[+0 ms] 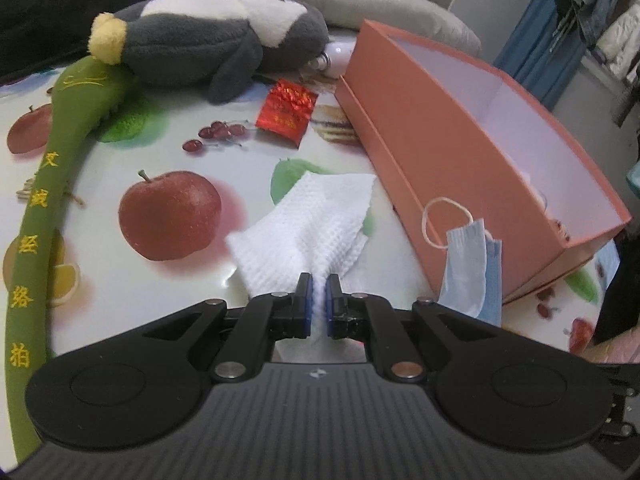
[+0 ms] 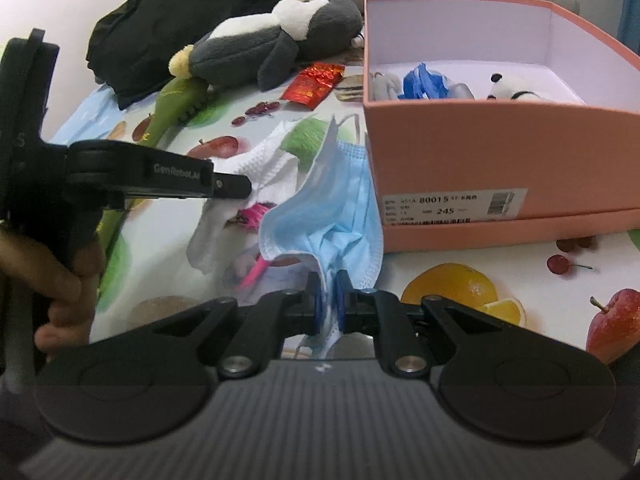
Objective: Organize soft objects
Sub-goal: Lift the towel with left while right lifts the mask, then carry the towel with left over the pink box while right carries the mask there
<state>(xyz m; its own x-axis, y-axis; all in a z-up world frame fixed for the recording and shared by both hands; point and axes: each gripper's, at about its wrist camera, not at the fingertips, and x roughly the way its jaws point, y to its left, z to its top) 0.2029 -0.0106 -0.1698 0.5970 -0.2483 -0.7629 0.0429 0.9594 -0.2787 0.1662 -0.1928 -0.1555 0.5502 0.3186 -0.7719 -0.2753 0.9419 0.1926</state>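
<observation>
Pinching the white waffle cloth (image 1: 308, 224) in our left gripper (image 1: 318, 300); its blue-padded fingers (image 1: 304, 296) are pressed on a bunched near edge of the cloth, the rest fanning out away from us over the fruit-print desk (image 1: 120, 280); in the right wrist view the same gripper (image 2: 240, 188) comes in from the left, tip buried in the cloth (image 2: 272, 164); our right gripper (image 2: 328, 300) clamps a blue face mask (image 2: 332, 216), fingers (image 2: 316, 300) closed on its crumpled lower part, the mask hanging up in front of the camera; in the left view that mask (image 1: 472, 268) shows at the right, just beside the near corner of the pink box (image 1: 460, 152), ear loop against the box wall; the box sits on the right side of the desk, open top; from the right view it (image 2: 500, 152) holds a blue soft item (image 2: 424, 82), a small panda toy (image 2: 508, 90) and a pale grey item at its left wall, hard to identify; a grey-and-white plush penguin (image 1: 216, 44) lies at the far side; a long green padded stick (image 1: 48, 200) with yellow characters runs along the left edge, its far end touching the penguin; a red foil packet (image 1: 286, 110) lies between penguin and box; something pink (image 2: 254, 216) shows under the cloth, can't tell what.
</observation>
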